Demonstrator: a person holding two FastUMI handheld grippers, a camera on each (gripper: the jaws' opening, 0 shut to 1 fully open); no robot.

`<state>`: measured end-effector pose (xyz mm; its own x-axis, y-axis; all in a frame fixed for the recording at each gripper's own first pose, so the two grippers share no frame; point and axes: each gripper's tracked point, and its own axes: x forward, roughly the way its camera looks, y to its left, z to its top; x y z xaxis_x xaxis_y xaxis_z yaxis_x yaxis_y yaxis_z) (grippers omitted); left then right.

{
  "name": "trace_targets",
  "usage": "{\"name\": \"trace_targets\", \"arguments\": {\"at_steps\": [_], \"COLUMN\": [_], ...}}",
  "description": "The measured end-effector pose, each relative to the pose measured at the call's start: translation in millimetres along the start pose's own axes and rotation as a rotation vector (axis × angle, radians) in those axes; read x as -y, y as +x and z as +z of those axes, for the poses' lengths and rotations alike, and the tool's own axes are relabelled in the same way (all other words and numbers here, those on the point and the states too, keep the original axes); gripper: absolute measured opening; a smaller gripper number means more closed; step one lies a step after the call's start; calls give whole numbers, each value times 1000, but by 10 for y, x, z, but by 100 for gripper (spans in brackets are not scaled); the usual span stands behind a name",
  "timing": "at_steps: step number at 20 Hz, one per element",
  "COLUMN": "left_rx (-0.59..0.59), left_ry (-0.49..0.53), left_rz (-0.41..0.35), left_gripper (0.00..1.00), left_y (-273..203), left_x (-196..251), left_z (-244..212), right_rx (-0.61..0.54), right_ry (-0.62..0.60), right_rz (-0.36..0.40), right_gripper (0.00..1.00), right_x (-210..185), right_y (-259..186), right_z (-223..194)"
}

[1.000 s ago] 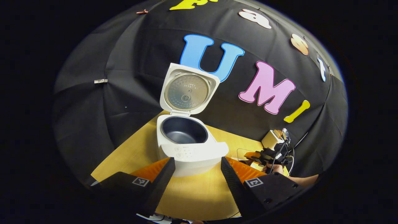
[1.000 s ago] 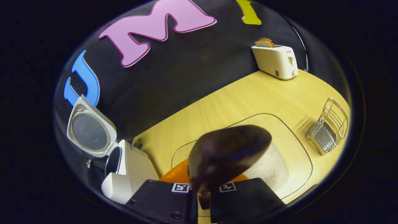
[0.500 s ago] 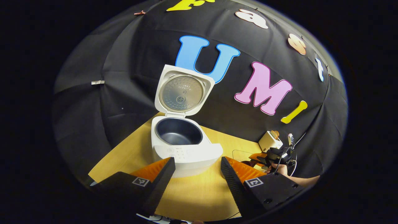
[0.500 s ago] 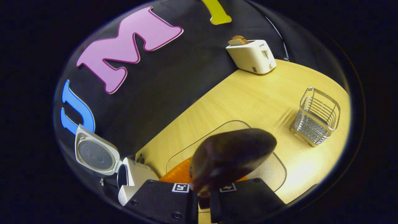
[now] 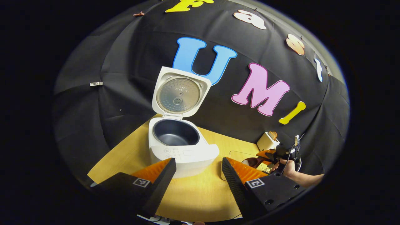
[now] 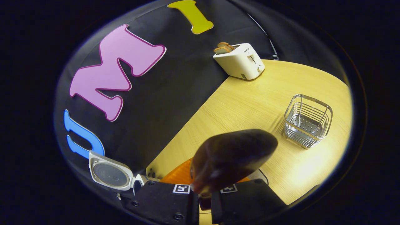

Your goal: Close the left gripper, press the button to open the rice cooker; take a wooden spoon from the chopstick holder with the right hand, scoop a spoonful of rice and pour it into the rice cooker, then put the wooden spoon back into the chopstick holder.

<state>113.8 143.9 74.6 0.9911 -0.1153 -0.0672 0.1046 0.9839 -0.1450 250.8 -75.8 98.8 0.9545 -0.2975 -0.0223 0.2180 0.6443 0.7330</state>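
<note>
Holding the wooden spoon (image 6: 232, 157) by its handle, your right gripper (image 6: 204, 195) has both fingers pressed tight on the stem, with the dark bowl rising straight ahead of the camera and tipped slightly right; whether the bowl carries any rice you can't tell from this side, since its back faces the lens. Your left gripper (image 5: 198, 175) hangs idle with fingers spread wide in front of the rice cooker (image 5: 179, 145), whose lid (image 5: 179, 93) stands fully up over the dark, bare-looking inner pot. From the left gripper view, the spoon sits well to the right of the cooker, near the toaster (image 6: 239, 61). The wire chopstick holder (image 6: 307, 120) stands just beyond the spoon on the wooden table (image 6: 250, 103). If you are returning the spoon, line the bowl over the middle of the holder's opening, keep the handle close to upright, lower slowly so the rim isn't knocked, and release only once the tip rests on the perforated bottom
</note>
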Motion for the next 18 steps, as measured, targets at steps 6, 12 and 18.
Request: {"name": "trace_targets", "arguments": {"at_steps": [6, 12, 18], "left_rx": [21, 42, 59], "left_ry": [-2, -17, -23], "left_rz": [-5, -4, -8], "left_gripper": [96, 96, 96], "left_y": [-85, -173, -241], "left_x": [-26, -146, -301], "left_z": [16, 40, 65], "right_rx": [-10, -21, -35], "right_ry": [30, -4, -12], "right_rz": [39, 103, 158], "right_gripper": [8, 8, 8], "right_x": [-362, -914, -1477], "right_y": [-129, -237, -261], "right_z": [69, 89, -26]}}
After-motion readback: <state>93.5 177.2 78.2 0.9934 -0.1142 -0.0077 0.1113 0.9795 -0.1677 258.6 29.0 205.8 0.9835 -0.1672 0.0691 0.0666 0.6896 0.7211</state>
